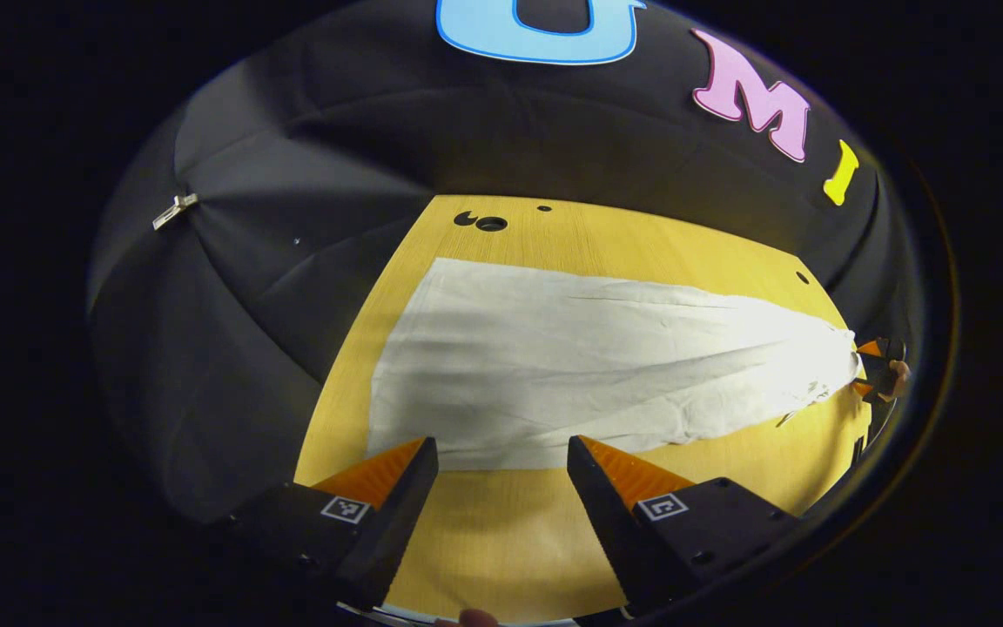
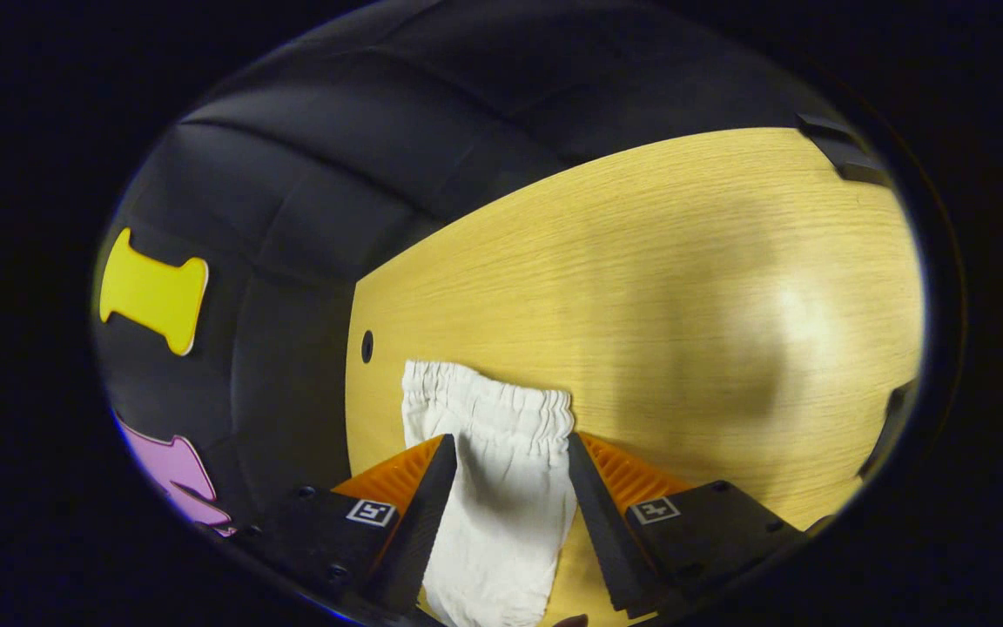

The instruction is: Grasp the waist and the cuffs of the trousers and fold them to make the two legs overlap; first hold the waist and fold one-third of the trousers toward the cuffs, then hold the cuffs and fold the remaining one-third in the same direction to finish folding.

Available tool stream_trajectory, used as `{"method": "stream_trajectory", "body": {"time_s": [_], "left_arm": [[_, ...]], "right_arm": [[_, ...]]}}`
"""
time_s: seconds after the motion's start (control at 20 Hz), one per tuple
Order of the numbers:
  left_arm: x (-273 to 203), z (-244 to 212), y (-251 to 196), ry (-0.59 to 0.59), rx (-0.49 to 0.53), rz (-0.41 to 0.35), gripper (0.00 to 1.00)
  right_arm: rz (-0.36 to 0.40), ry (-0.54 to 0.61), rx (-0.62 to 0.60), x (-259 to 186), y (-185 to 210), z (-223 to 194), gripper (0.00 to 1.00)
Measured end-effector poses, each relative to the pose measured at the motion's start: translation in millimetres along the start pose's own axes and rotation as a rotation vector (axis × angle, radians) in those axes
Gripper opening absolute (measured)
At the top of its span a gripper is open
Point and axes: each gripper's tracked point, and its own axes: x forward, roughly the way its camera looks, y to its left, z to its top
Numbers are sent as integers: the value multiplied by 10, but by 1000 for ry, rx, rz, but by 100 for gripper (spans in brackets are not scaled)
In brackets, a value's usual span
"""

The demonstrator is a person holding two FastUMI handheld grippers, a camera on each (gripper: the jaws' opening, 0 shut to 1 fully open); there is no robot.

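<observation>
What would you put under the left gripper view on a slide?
Open left gripper hovers before white trousers spread on the wooden table.

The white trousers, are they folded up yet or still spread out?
Spread out: the trousers lie flat at full length on the wooden table, no thirds folded over yet.

White trousers (image 1: pixel 589 357) spread flat on wooden bench (image 1: pixel 484 531), lightly wrinkled, wide end near, tapering toward far right edge. Gathered elastic waist (image 2: pixel 488 405) lying flat, pointing toward bench centre.
</observation>
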Motion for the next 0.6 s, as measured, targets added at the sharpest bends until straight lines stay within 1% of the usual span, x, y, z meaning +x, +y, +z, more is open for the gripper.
{"method": "stream_trajectory", "body": {"time_s": [0.05, 0.1, 0.15, 0.2, 0.25, 0.3, 0.35, 0.4, 0.45, 0.5, 0.6], "left_arm": [[-9, 11, -21, -8, -11, 0, 96], [10, 31, -53, -26, -33, -2, 96], [30, 44, -66, -44, -55, -3, 96], [45, 68, -94, -69, -86, -10, 96], [67, 77, -135, -95, -124, -18, 95], [76, 74, -168, -115, -168, -30, 95], [65, 73, -212, -132, -218, -51, 93], [64, 74, -227, -149, -264, -65, 93], [58, 47, -225, -157, -302, -76, 95], [58, 17, -202, -164, -328, -80, 95], [54, -40, -168, -163, -337, -83, 95]], "right_arm": [[-11, 2, 11, -27, -35, 15, 73], [1, 3, 15, 13, -74, 4, 44], [32, -1, 12, 32, -75, 20, 34], [60, -1, 2, 26, -107, 9, 32], [101, -8, -9, 18, -101, 20, 23], [151, -12, -4, -37, -68, 23, 12], [217, -25, 16, -98, 1, 61, 12], [254, -44, 18, -184, 32, 118, 12], [276, -70, -1, -224, 36, 173, 12], [285, -94, -23, -237, 18, 224, 12], [286, -108, -40, -276, 14, 262, 12]]}}
